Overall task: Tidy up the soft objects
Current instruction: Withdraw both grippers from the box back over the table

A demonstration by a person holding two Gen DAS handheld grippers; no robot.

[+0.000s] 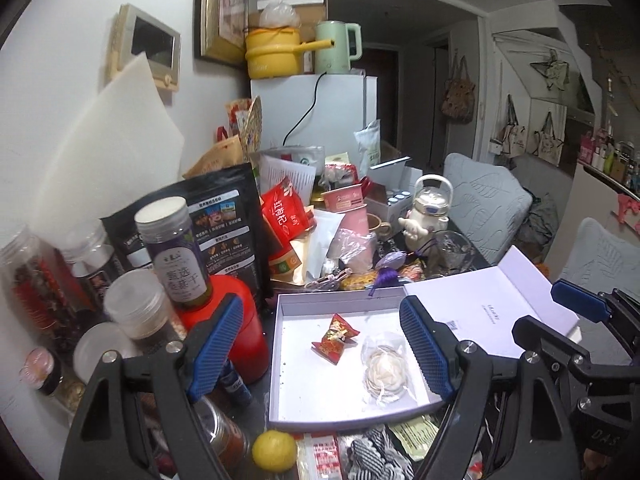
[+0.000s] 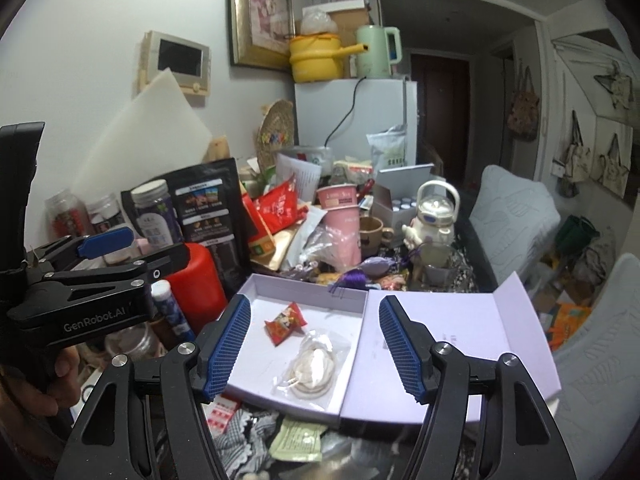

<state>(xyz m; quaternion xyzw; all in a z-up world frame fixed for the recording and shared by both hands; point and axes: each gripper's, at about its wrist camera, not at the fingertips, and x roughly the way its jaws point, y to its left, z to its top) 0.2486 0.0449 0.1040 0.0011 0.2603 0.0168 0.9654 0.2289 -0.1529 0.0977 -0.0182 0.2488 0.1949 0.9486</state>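
**Both grippers wide over the open box**

Blue-padded fingers fill the foreground in both wrist views. Left gripper (image 1: pixel 320 348) has its jaws spread wide with nothing between the pads, hanging over the white box (image 1: pixel 288 396). Right gripper (image 2: pixel 314 346) is also parted, empty, above the same box (image 2: pixel 352 384); in the left view it shows at the right edge (image 1: pixel 576 316), over the lid.

Inside the box, two items: a red sachet (image 1: pixel 335 334) near the middle and a clear bag (image 1: pixel 386 368) with a pale coil inside, lying toward the front right corner. They sit just beside each other, neither touching a finger. The lilac lid (image 2: pixel 460 344) lies folded flat to the box's right.

At the box's front edge, a striped cloth (image 1: pixel 378 456), a lemon (image 1: pixel 274 450) and a green packet (image 2: pixel 298 442) lie on the tabletop. To the box's left stands a red can (image 1: pixel 244 336) among jars; behind the far edge, a purple tassel (image 2: pixel 348 280) and heaps of pouches. A hand (image 2: pixel 48 380) grips the left tool's handle.
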